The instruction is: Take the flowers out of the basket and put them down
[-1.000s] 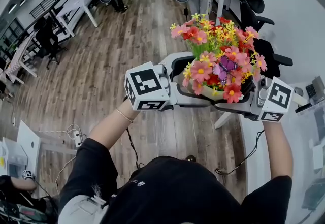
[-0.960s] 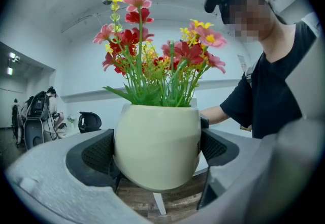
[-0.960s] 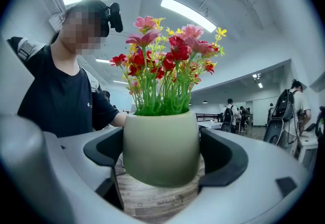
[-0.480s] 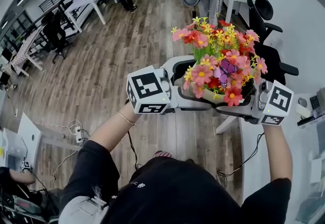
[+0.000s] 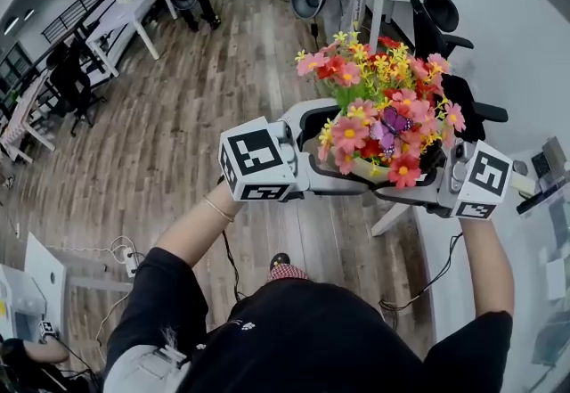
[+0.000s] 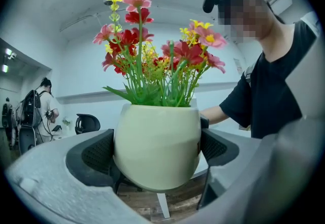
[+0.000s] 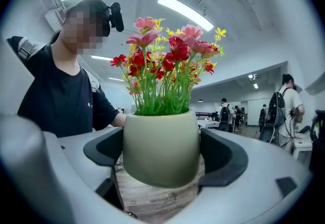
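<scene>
Together, left claw [image 6: 157, 149] and right claw [image 7: 160, 154] clamp the flowerpot [image 6: 155, 131].

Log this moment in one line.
left gripper: shut on flower pot | right gripper: same | flower pot: upright, over wood floor | flowers: in pot

Flowers [image 5: 383, 106] in pot [image 5: 365, 170] between left gripper [image 6: 155, 149] and right gripper [image 7: 163, 154], above floor [image 5: 178, 133]

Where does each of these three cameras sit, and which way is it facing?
Head view: on the person's head, facing steeply down at flowers, both forearms, left gripper, right gripper.
Left gripper view: along its jaws at the cream pot; torso behind.
Right gripper view: same pot from opposite side; torso behind.
Both share the pot.
</scene>
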Demonstrator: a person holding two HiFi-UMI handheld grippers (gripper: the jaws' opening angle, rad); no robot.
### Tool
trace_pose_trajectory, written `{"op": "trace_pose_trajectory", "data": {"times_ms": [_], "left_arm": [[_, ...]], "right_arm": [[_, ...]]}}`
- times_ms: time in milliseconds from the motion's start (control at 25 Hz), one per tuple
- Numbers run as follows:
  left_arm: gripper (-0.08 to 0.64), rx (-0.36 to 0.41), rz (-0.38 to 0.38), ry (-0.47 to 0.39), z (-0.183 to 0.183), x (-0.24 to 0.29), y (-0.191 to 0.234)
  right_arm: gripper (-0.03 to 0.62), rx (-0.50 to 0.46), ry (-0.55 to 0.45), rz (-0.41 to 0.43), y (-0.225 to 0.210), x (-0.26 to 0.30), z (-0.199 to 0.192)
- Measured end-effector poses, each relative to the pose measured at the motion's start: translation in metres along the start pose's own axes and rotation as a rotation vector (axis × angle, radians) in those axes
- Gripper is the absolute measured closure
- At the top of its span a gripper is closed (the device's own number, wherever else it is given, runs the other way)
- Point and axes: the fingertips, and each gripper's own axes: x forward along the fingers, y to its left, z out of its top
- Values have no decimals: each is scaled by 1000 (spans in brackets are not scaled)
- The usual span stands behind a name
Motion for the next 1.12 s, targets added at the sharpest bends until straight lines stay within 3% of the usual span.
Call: {"op": "trace_pose_trajectory", "data": {"times_ms": [560,1120], "left_arm": [[40,-2,-149,-59,-16,-70,67],[38,5,-142,-42,-25,-71,74]], "right_arm": [[132,16,57,-149,-46,89,-1],[132,16,56,-141,-53,94,-10]]}}
